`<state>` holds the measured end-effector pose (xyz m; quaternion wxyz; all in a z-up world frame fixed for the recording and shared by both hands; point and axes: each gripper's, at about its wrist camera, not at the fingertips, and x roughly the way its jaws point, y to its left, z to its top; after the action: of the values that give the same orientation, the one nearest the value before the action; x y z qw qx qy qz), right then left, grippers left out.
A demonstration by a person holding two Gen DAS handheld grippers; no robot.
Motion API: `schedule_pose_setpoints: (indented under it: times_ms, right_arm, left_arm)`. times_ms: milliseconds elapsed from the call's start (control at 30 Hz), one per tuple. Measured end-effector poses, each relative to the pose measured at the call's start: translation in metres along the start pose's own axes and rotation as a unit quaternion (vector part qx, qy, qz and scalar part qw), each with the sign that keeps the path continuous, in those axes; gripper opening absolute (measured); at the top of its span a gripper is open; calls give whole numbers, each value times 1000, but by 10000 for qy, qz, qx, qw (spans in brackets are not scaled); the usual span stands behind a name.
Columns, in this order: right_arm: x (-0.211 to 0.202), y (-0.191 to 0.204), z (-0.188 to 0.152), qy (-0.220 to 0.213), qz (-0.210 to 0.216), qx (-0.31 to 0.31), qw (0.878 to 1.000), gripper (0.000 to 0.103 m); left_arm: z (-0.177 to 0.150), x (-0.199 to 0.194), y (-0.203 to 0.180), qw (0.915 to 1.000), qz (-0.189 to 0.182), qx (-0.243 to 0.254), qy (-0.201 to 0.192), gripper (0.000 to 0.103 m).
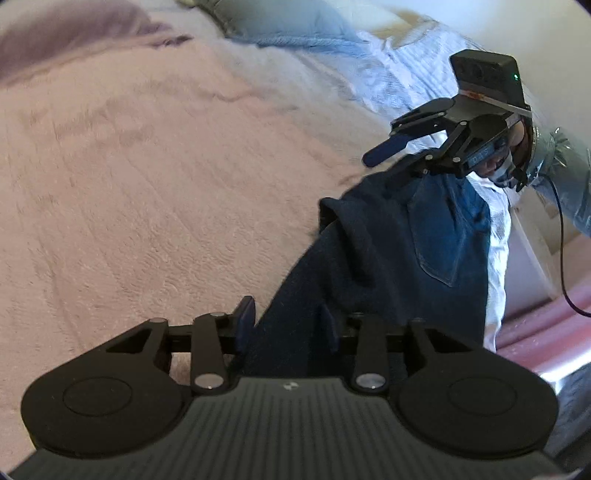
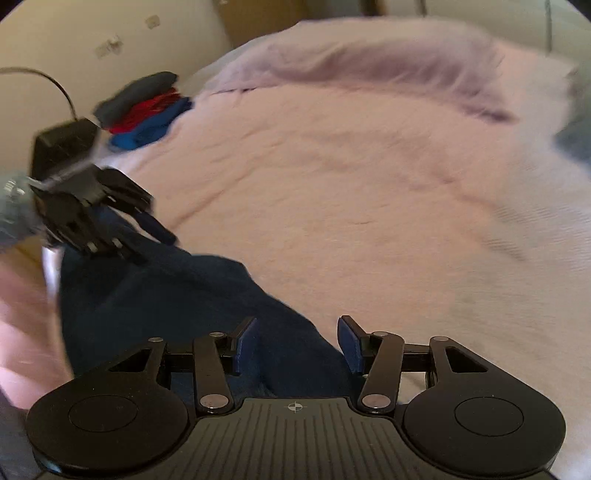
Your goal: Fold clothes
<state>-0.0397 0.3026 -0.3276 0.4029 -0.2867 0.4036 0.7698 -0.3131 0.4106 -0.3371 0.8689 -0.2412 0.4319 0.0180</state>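
Left gripper [image 1: 286,325] was clamped on dark jeans [image 1: 388,251]; right gripper [image 2: 299,345] was held apart over them, near edge of pink blanket [image 2: 351,177].

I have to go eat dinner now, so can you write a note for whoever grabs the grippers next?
Left gripper: jaws narrow, apparently clamped on the dark blue denim jeans.
Right gripper: open; the jeans lie between its pads but are not pinched.
Jeans: bunched at the near edge of the fuzzy pink blanket, with a back pocket showing.
Done: a small stack of folded dark, red and blue clothes sits at the far corner.
Left to do: fold the jeans. A light blue heap of cloth probably waits too.
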Motion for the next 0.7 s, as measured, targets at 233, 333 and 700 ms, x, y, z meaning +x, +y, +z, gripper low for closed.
schedule_pose_setpoints:
  times_ms: [233, 333, 700]
  right_arm:
    - [14, -11, 7, 92, 131, 510, 9986, 0]
    - [2, -5, -1, -283, -350, 626, 9970, 0]
    - [-29, 3, -44, -1233, -2051, 1764, 9548, 5]
  left_arm:
    - [-7, -8, -9, 9988, 150, -201, -425, 4]
    - [-15, 1, -6, 9960, 456, -449, -627, 6]
    - [-20, -8, -9, 9756, 1556, -1359, -740, 16]
